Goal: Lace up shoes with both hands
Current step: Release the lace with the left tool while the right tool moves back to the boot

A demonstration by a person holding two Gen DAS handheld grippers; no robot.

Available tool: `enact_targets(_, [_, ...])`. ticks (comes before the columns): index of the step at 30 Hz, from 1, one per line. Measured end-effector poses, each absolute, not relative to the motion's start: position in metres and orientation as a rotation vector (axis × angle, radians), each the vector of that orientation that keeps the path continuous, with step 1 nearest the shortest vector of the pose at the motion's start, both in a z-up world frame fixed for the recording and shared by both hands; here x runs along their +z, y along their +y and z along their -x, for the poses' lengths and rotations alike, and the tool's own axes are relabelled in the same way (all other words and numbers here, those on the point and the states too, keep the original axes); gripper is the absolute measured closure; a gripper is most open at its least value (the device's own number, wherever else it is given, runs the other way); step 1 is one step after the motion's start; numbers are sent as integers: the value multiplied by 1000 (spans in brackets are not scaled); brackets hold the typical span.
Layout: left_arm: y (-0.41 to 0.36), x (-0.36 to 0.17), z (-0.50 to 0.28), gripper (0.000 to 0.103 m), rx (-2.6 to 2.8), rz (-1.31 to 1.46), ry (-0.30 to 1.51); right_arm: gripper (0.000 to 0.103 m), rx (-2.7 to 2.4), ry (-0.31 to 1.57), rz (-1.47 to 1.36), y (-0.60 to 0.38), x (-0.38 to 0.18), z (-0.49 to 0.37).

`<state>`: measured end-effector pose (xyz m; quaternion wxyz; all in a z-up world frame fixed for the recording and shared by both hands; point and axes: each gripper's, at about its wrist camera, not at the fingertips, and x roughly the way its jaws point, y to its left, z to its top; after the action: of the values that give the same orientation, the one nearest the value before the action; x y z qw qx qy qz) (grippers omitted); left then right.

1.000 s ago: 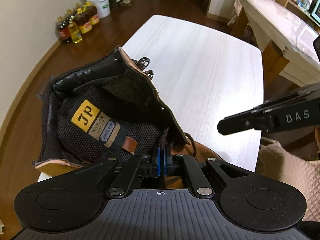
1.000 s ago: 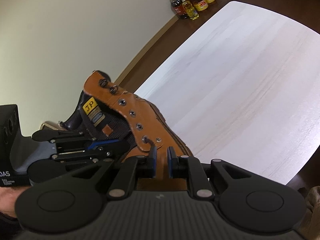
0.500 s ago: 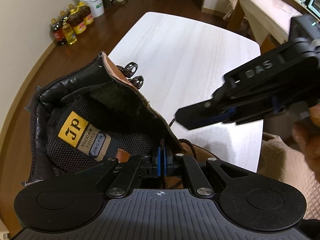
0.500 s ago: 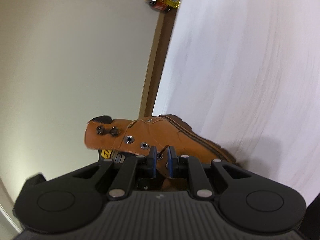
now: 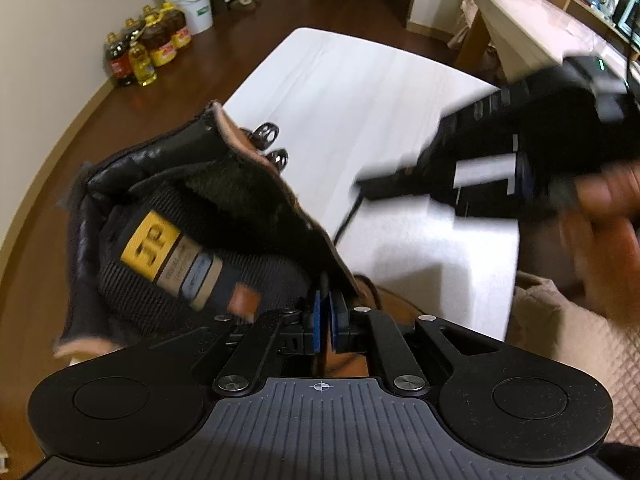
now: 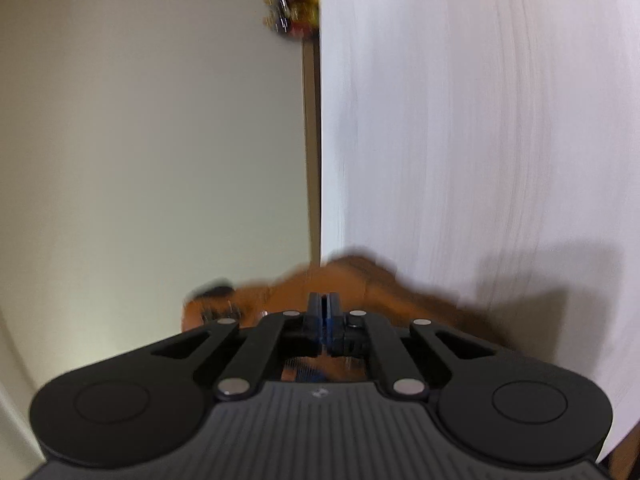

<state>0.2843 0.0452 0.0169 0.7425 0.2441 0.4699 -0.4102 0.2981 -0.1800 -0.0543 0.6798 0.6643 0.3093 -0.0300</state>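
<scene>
A tan leather boot (image 5: 208, 216) with a black padded collar and a yellow tongue label (image 5: 150, 246) lies at the near left edge of the white table (image 5: 360, 92). My left gripper (image 5: 326, 304) sits at the lower edge of the boot's eyelet flap. Its jaws are opening, with a narrow gap between the blue pads and the flap edge in it. My right gripper (image 5: 362, 186), blurred, hovers over the table right of the boot, shut on a dark lace (image 5: 346, 216) that runs down to the flap. In the right wrist view the right gripper (image 6: 323, 304) has its pads together, and the boot (image 6: 360, 280) is a blur behind them.
Two metal lace hooks (image 5: 268, 136) stick out at the boot's top. A person's hand (image 5: 608, 216) holds the right gripper. Oil bottles (image 5: 144, 52) and a white bucket (image 5: 192, 8) stand on the floor by the wall. A second table (image 5: 532, 20) is at far right and a quilted cushion (image 5: 560, 320) at near right.
The right gripper closed by the boot's eyelets, rolled, and drew away to the right with the lace. The left gripper's pads parted slightly.
</scene>
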Motion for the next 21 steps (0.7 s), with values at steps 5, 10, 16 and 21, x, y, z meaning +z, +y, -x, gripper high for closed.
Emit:
enact_targets(5, [94,41,-261,93,-878,-496,1022,100,-289,618,-1242,-249,1,-277])
enact_targets(10, [139,24,-264,91,-720,-521,1089,100,-447,595,-1025,-288,48,-262])
enact_targets(16, [135,-3,-270,81,-759,-480,1133,100,-595,588,-838,-311,95,-245])
enact_targets(21, [116,-10,-256,81,-799,-556,1077,100,-699,564,-720,-326,105,-210])
